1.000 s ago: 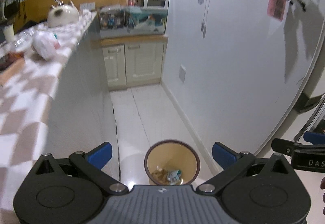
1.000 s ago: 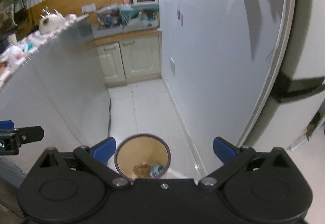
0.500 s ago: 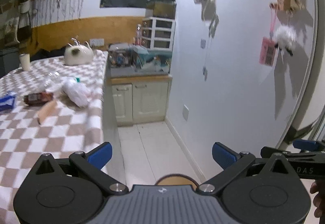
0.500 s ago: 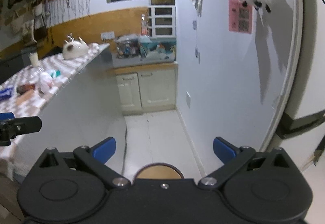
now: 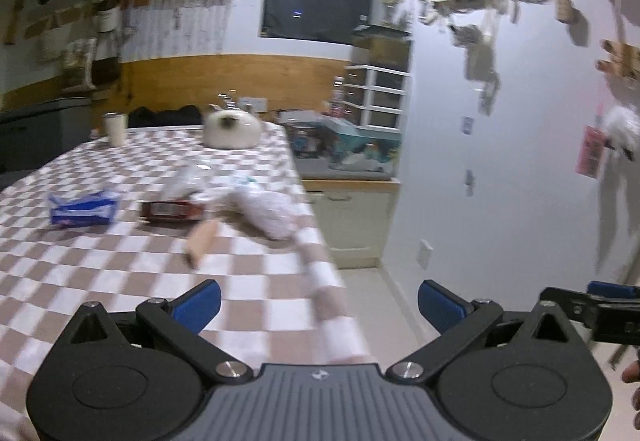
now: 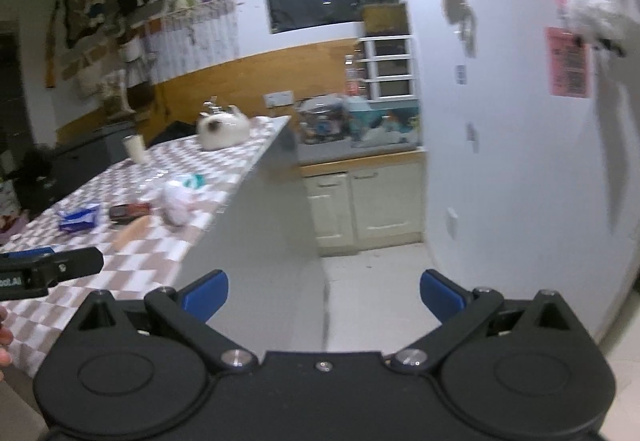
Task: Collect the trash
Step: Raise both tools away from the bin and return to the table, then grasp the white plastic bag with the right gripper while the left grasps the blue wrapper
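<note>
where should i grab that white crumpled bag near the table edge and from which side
Grip the white crumpled bag across its bunched middle, coming from above. It lies slumped on the checkered table near the edge, so a side approach would probably push it. The left hand-held gripper is open and nearer.

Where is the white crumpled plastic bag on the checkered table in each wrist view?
Left wrist: the white crumpled plastic bag lies centre frame, near the table's right edge, just right of the tan stick-shaped piece.
Right wrist: the same bag sits left of centre, near the table's edge.
Shared landmark: the white cat-shaped teapot at the table's far end.
</note>
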